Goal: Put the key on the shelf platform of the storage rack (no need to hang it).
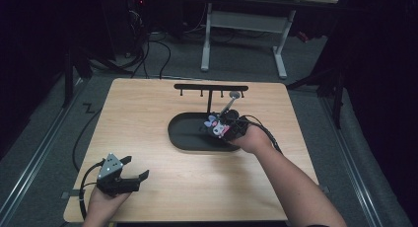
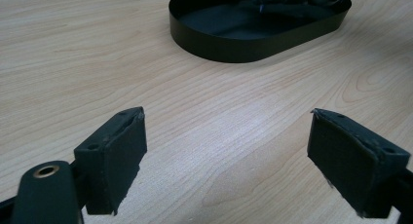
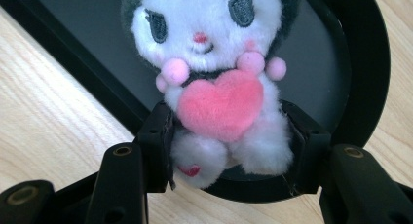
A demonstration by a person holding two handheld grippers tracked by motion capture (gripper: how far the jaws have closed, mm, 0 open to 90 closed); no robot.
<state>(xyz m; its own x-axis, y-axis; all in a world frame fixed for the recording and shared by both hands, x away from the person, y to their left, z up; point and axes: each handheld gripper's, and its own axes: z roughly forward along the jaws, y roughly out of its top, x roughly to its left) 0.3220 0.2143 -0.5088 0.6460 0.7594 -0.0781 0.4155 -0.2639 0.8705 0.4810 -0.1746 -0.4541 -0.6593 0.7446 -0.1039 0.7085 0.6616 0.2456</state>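
Observation:
A small plush toy (image 3: pixel 214 83), white with a dark hood and a pink heart on its chest, sits between the jaws of my right gripper (image 3: pixel 229 141), which is shut on its lower body. In the high view the plush toy (image 1: pixel 217 127) and right gripper (image 1: pixel 231 128) hover over the right end of a black oval tray (image 1: pixel 185 133). My left gripper (image 1: pixel 135 175) rests near the table's front left corner, open and empty. The left gripper view has its pads (image 2: pixel 117 151) wide apart over bare wood, with the tray (image 2: pixel 229 44) farther off.
A black rack (image 1: pixel 211 88) with small hooks stands behind the tray on a thin post. A grey round-headed rod (image 1: pixel 231 99) leans up by the right gripper. Cables trail off the table's left edge. A desk frame stands on the floor beyond.

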